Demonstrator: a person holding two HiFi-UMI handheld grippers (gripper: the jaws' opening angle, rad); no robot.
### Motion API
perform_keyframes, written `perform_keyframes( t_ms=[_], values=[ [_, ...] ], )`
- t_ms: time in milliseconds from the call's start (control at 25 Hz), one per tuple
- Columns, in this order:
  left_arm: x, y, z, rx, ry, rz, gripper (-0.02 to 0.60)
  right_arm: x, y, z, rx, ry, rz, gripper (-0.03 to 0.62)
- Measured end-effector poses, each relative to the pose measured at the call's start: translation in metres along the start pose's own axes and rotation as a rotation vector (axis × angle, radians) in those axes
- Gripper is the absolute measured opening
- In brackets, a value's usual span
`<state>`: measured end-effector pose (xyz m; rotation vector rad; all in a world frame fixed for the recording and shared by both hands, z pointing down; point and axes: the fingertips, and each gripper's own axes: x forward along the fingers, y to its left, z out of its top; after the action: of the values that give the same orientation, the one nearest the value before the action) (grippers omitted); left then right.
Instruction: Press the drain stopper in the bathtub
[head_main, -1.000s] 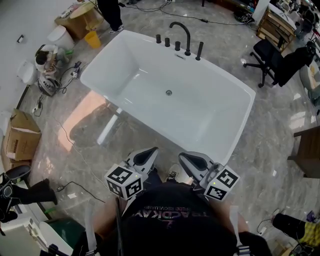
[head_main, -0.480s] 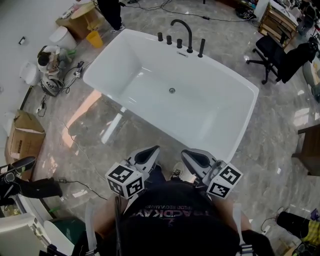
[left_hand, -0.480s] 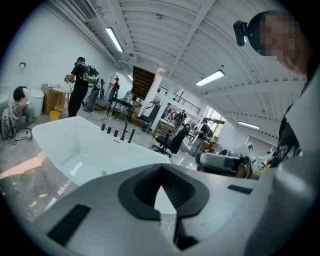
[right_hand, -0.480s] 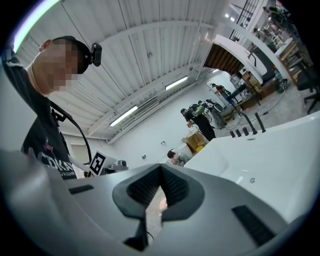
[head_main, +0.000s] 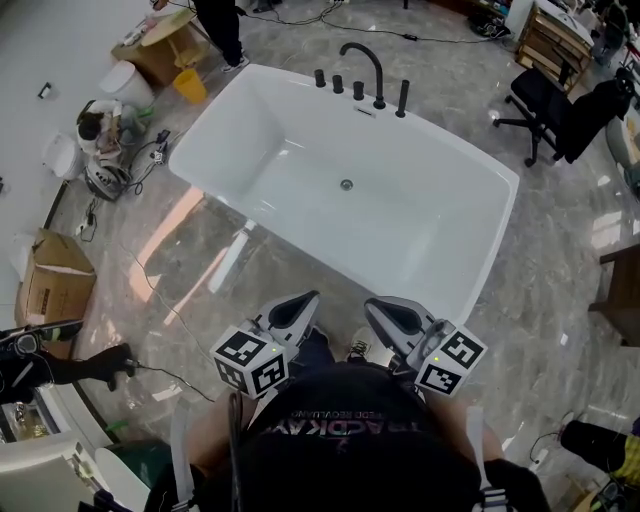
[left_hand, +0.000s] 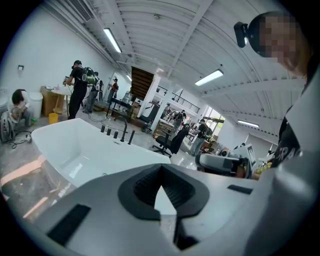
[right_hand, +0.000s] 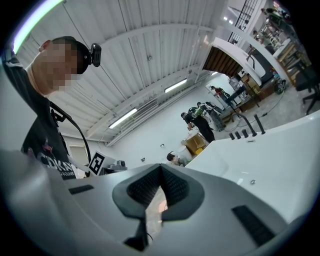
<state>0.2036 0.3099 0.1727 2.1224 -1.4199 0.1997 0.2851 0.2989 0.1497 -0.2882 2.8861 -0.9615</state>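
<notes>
Glossy white rectangular bathtub (head_main: 236, 128), holding only the small round metal drain stopper (head_main: 346, 185) mid-floor, my left gripper (head_main: 299, 302) and right gripper (head_main: 376, 306) closed on nothing, short of its near rim

— What colour is the bathtub (head_main: 420, 235)?
— White. Its drain stopper (head_main: 346, 184) is silvery and the faucet (head_main: 366, 60) black.
— And the floor (head_main: 560, 295)?
— Grey, marble-veined. The left gripper (head_main: 300, 303) and right gripper (head_main: 376, 309) are grey with black-and-white square markers.
</notes>
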Motion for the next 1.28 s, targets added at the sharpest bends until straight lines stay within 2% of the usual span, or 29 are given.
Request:
perform_keyframes(
  t_ms=[240,480,720,960,1280],
  values=[
    [0.000,0.003,-0.007,-0.014,0.006,-0.009,0.005,0.001,-0.002,-0.006,0.002,0.007,-0.019,0.012],
    [0.004,0.001,-0.002,-0.039,-0.023,0.001,0.005,-0.001,-0.004,-0.001,-0.001,0.030,-0.019,0.012],
    [-0.010,0.033,-0.002,-0.068,-0.026,0.011,0.005,0.028,-0.006,-0.001,-0.004,0.035,-0.038,0.012],
    [-0.020,0.061,0.024,-0.030,-0.020,-0.024,0.005,0.058,-0.005,0.008,0.020,-0.010,-0.099,0.012],
    [-0.026,0.106,0.028,-0.026,0.019,-0.109,0.005,0.099,0.000,0.002,0.015,-0.051,-0.186,0.012]
  ],
)
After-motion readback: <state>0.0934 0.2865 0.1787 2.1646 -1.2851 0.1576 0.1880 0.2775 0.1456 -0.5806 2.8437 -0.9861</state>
